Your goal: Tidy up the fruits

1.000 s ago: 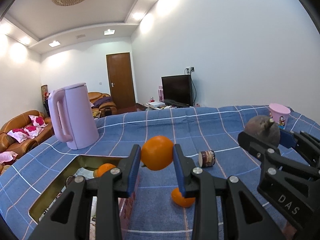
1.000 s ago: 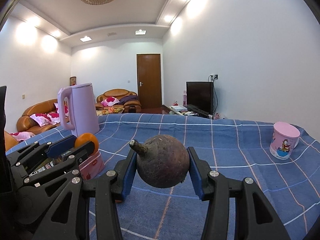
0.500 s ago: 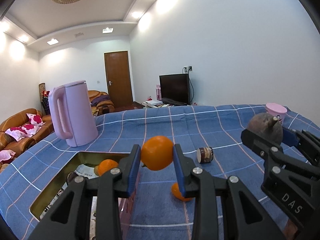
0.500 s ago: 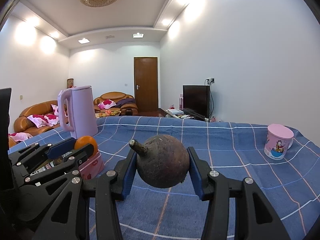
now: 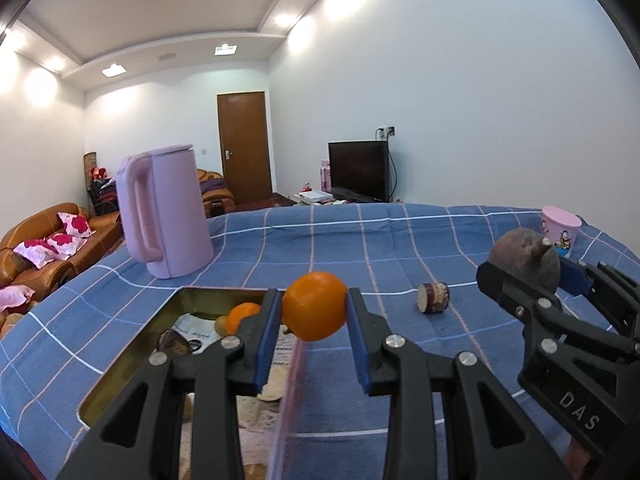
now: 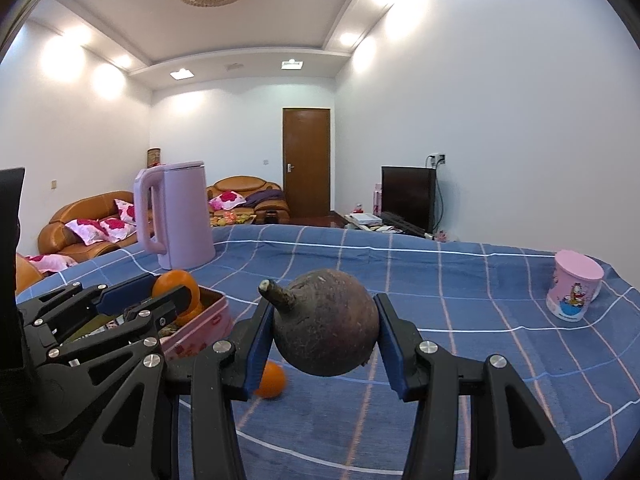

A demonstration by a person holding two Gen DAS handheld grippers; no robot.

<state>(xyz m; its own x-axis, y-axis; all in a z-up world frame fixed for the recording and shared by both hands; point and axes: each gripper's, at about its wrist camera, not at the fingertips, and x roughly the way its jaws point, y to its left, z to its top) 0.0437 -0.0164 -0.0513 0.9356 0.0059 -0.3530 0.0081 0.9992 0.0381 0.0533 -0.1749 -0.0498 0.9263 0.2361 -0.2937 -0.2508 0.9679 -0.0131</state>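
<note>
My left gripper [image 5: 314, 314] is shut on an orange [image 5: 315, 306] and holds it above the right rim of a pink tin box [image 5: 290, 392]. The box holds another orange [image 5: 242, 316] and papers. The box also shows in the right wrist view [image 6: 200, 326]. My right gripper [image 6: 325, 330] is shut on a dark brown round fruit with a stem [image 6: 326, 330], held above the blue checked cloth. It also shows at the right of the left wrist view [image 5: 524, 260]. A loose orange [image 6: 271, 380] lies on the cloth just right of the box.
A lilac kettle [image 5: 166, 212] stands behind the box. A small brown cut piece [image 5: 433, 298] lies on the cloth [image 5: 360, 248] between the grippers. A pink cartoon cup [image 6: 575, 286] stands at the far right. Sofas, a door and a TV are behind.
My left gripper has shifted left with the orange, so it now sits over the box's right rim. The right gripper still holds the brown fruit and has barely moved.
</note>
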